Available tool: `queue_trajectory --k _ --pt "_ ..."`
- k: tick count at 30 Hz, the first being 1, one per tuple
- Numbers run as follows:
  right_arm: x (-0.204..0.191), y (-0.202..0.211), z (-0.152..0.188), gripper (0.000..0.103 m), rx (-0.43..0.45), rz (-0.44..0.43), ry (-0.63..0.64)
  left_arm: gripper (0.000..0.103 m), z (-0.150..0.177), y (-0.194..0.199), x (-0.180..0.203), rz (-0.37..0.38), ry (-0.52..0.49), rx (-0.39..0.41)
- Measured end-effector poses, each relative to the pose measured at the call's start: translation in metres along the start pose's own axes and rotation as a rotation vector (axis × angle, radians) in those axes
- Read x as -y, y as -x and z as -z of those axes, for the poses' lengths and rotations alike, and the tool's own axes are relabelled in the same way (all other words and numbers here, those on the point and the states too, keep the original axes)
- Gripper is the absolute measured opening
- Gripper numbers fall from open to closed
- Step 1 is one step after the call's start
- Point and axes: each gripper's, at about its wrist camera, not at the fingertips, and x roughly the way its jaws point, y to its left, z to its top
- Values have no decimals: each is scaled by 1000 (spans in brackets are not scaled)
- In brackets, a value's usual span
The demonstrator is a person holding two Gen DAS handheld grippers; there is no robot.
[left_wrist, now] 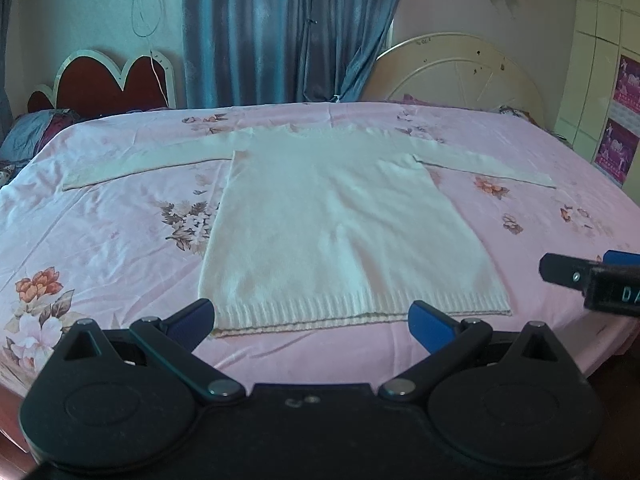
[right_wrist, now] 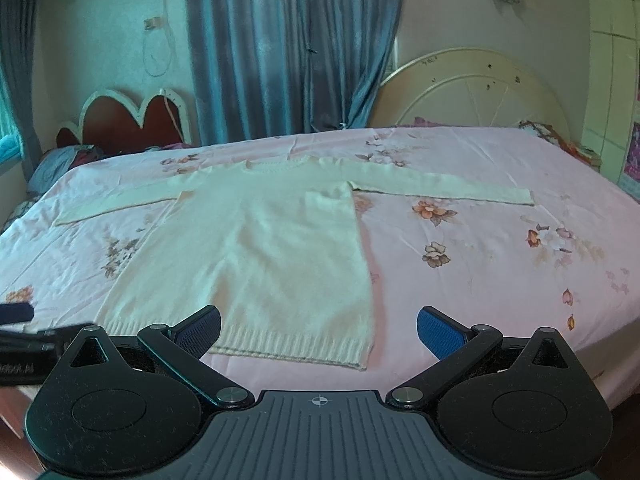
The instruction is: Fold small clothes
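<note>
A cream knit sweater (left_wrist: 332,220) lies flat on the pink floral bedsheet (left_wrist: 104,240), hem towards me, both sleeves spread out sideways. It also shows in the right wrist view (right_wrist: 260,248). My left gripper (left_wrist: 311,322) is open and empty, hovering just before the hem near the bed's front edge. My right gripper (right_wrist: 318,332) is open and empty, above the hem's right corner. The right gripper's tip shows at the right edge of the left wrist view (left_wrist: 576,276).
The bed fills the view, with a red scalloped headboard (left_wrist: 108,84) at far left and a cream round headboard (left_wrist: 460,72) at far right. Blue curtains (left_wrist: 280,32) hang behind. A pillow (left_wrist: 36,132) lies at the left end.
</note>
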Motion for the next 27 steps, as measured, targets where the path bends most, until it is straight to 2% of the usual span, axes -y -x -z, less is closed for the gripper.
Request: queue_trajectory --k 9,13,21,27 --pt "16 -47 -43 103 37 61 -43 103 -47 -49 -10 51 2 32" --pt "25 -72 -66 103 45 96 -74 103 -71 -79 -13 46 -17 16" --pt "43 -118 -101 103 55 154 -135 103 -113 -129 -25 154 -30 21" --pt "67 -144 -119 103 50 209 -163 103 -132 -165 -14 172 -39 -7"
